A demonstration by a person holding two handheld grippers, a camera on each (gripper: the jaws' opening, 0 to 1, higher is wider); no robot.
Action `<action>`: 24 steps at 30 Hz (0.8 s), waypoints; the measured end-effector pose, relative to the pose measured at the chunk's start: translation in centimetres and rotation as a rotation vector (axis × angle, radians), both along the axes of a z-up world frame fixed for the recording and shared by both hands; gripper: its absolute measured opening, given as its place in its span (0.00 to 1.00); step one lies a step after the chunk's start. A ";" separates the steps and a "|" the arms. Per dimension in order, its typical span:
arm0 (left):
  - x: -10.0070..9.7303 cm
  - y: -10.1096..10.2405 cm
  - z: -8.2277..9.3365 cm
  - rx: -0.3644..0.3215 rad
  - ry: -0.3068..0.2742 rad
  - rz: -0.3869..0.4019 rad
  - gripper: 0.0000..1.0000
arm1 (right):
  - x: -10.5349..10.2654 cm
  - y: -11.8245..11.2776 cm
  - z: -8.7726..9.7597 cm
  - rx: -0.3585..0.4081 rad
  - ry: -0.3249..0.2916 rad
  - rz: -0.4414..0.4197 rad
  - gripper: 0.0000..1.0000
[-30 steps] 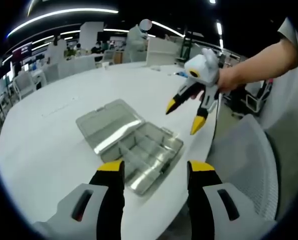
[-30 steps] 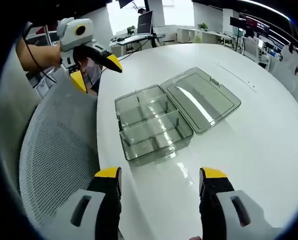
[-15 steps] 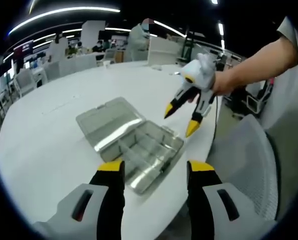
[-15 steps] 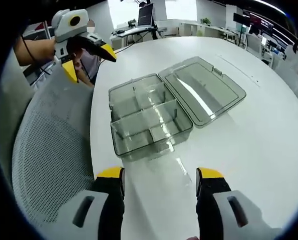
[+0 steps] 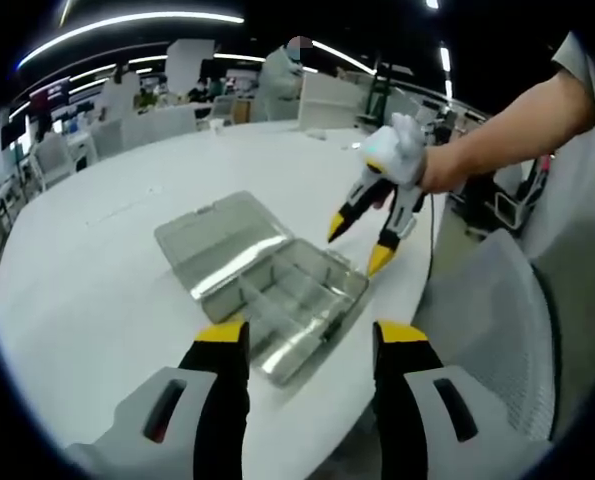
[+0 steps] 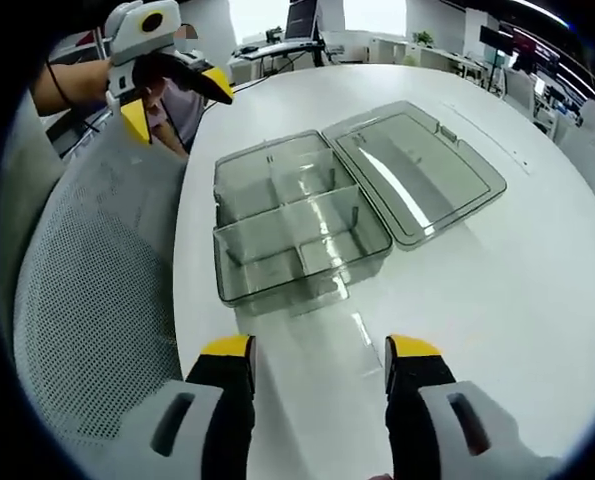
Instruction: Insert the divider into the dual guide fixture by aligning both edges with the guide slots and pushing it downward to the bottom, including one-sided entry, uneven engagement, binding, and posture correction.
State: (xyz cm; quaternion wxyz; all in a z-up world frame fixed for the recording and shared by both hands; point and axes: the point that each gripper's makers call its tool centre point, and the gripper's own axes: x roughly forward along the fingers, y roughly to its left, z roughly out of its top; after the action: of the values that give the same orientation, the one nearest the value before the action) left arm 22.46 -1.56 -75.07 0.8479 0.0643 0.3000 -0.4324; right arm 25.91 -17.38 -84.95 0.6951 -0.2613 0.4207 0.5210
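One clear plastic organizer box point(image 6: 297, 235) sits lid-open on the white round table point(image 6: 497, 300), centre of the right gripper view; in the left gripper view it's centre frame, just above the jaws point(image 5: 277, 290). One hinged lid point(image 6: 417, 175) lies flat, to the right of the tray in the right gripper view, upper left of it in the left gripper view. One long divider point(image 6: 302, 215) stands in the tray, splitting it into two main bays; short cross ribs visible too, count unclear. Can't tell if the divider is seated to the bottom

Two grippers, both empty with jaws spread apart. Left gripper point(image 5: 307, 345): yellow tips bottom centre of its own view, also upper left of the right gripper view point(image 6: 172, 95), held in a hand above the grey mesh chair point(image 6: 87, 300). Right gripper point(image 6: 317, 350): bottom centre of its view, also upper right of centre in the left gripper view point(image 5: 357, 240), hovering above the box's right end, not touching
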 end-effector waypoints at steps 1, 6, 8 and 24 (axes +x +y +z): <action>0.0 0.0 0.0 0.000 0.001 0.001 0.48 | 0.0 0.0 0.0 0.000 0.001 0.000 0.48; -0.1 0.0 0.1 0.002 0.001 0.001 0.48 | 0.0 0.0 -0.3 -0.007 0.003 0.014 0.46; -0.1 0.1 0.1 0.002 0.002 0.002 0.48 | 0.0 0.1 -0.4 -0.008 0.004 0.020 0.46; -0.2 0.2 -0.3 0.007 0.011 -0.002 0.48 | 0.2 0.2 -1.4 -0.043 0.005 0.063 0.42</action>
State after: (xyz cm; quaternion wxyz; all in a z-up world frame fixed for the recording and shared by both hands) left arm 22.26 -1.38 -75.33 0.8455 0.0651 0.3063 -0.4325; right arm 26.10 -17.21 -86.31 0.6715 -0.2879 0.4253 0.5342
